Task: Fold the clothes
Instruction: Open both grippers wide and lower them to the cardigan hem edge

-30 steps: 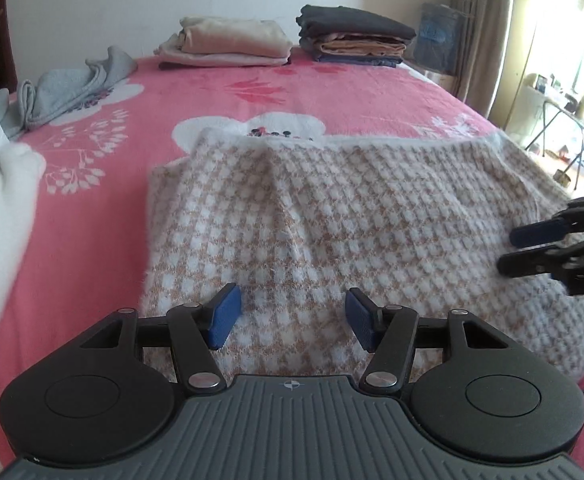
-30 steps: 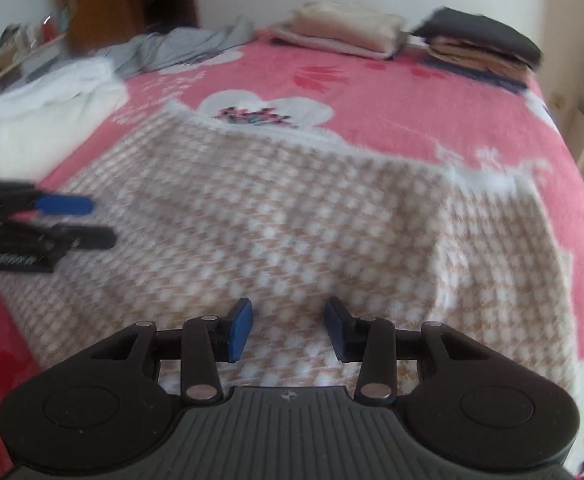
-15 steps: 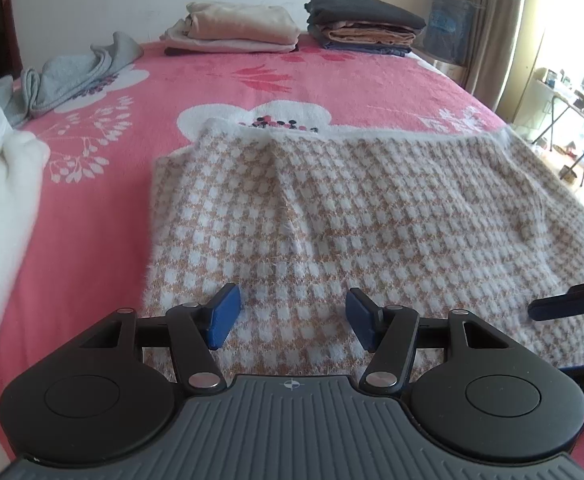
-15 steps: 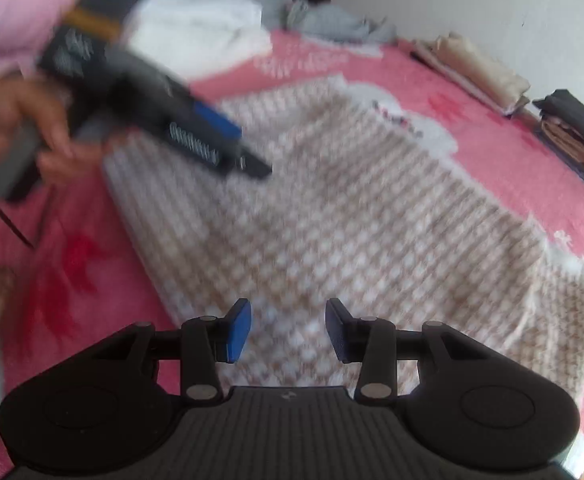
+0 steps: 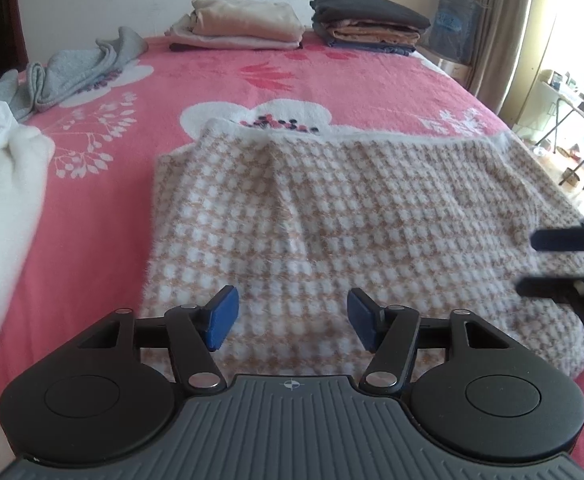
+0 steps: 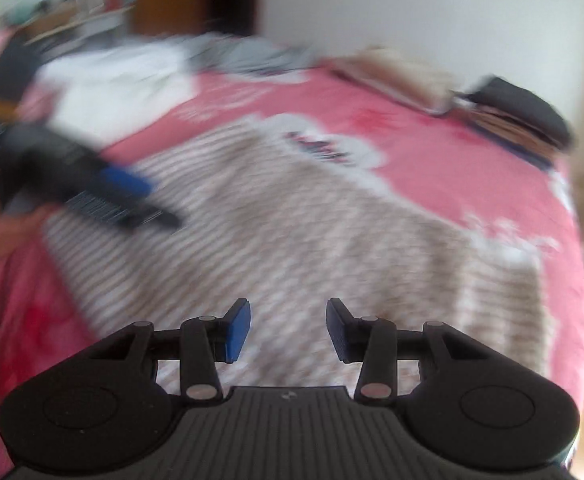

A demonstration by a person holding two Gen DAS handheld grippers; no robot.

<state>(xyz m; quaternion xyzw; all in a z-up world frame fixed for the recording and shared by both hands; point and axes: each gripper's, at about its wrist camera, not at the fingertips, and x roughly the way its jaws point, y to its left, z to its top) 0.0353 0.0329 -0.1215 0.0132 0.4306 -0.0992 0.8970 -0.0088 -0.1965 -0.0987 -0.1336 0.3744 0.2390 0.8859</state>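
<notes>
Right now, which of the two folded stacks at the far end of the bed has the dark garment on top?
The right-hand stack, nearest the curtain, topped by a black garment; the left stack is all beige and cream.

Black ribbed tongs [image 5: 290, 318] with blue pads [image 5: 222, 317], silver screws [image 5: 203, 379]

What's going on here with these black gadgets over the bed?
A person is folding clothes using handheld tongs, one pair per hand. A fuzzy beige-and-white checked garment lies spread flat on the pink flowered bedspread. The left tongs are opening above its near edge with nothing between them; the right tongs hover open over it too. Neither holds cloth yet. Folded stacks sit at the far end.
</notes>
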